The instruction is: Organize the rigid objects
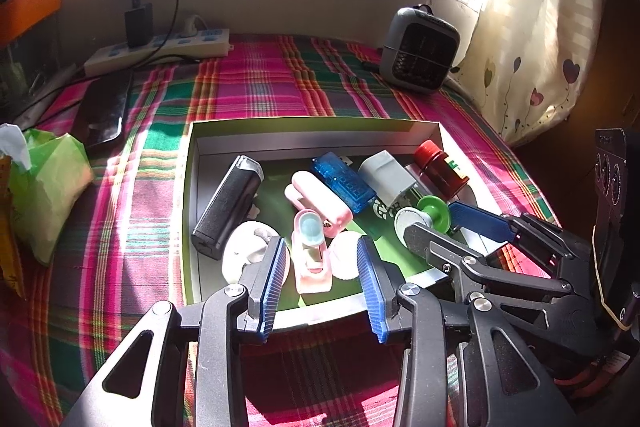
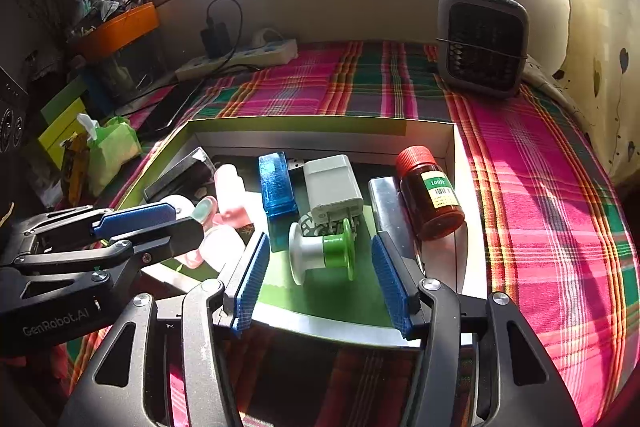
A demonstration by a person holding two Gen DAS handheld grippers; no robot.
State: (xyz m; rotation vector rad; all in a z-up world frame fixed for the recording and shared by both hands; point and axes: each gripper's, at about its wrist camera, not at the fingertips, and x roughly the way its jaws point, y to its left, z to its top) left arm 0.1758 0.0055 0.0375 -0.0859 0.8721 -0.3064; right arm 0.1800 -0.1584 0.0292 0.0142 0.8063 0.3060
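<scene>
A shallow box point(image 1: 312, 126) point(image 2: 320, 125) on the plaid cloth holds several rigid objects. My left gripper point(image 1: 322, 251) is open over its near left part, its blue pads either side of a pink clip-like item point(image 1: 310, 251). My right gripper point(image 2: 318, 255) is open, its pads either side of a green and white spool point(image 2: 324, 251) point(image 1: 430, 213). Also in the box: a black rectangular device point(image 1: 226, 207), a pink case point(image 1: 320, 201), a blue translucent case point(image 1: 344, 183) point(image 2: 276, 185), a white charger point(image 1: 386, 177) point(image 2: 332, 187), and a red-capped amber bottle point(image 1: 440, 167) point(image 2: 430, 191).
A grey fan heater point(image 1: 418, 49) point(image 2: 482, 41) stands at the back right. A power strip point(image 1: 160, 49) with a black charger lies at the back left. A green tissue pack point(image 1: 48, 183) and a dark phone point(image 1: 102, 111) lie left of the box. A curtain point(image 1: 540, 27) hangs right.
</scene>
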